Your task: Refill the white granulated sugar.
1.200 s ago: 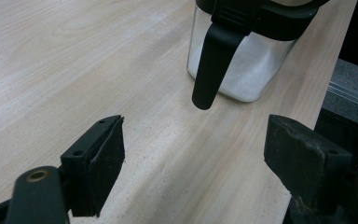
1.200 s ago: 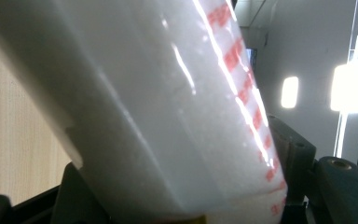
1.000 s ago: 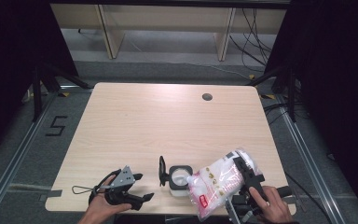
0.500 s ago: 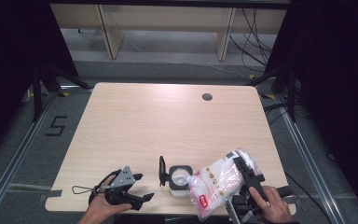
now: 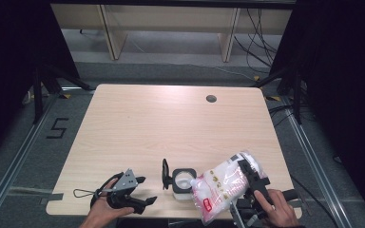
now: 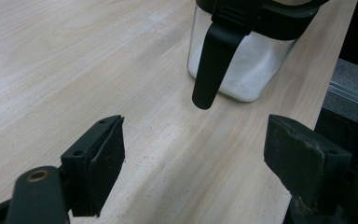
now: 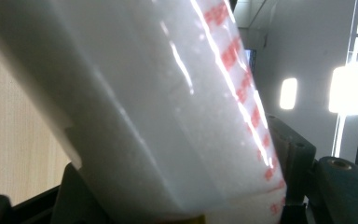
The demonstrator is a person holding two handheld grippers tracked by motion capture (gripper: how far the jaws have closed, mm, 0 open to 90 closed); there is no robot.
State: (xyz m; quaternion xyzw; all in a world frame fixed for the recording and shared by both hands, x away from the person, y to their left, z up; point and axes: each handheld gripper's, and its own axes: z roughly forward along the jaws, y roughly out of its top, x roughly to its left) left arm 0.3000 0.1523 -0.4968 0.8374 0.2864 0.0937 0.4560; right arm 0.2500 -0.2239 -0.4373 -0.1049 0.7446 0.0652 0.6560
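Low in the high view, right of centre, the white bag (image 5: 225, 184) with red print lay tilted in your right tool (image 5: 247, 183), which was clenched on it, its lower end over the open clear container (image 5: 182, 179) of white grains near the surface's (image 5: 171, 123) front edge, so you looked to be pouring or about to. Next you probably needed to hold the bag's mouth over the opening, perhaps steadying the container with your left tool (image 5: 140, 190), released and empty at lower left. Bag and container sat close to the bottom edge, with ample room toward the top.
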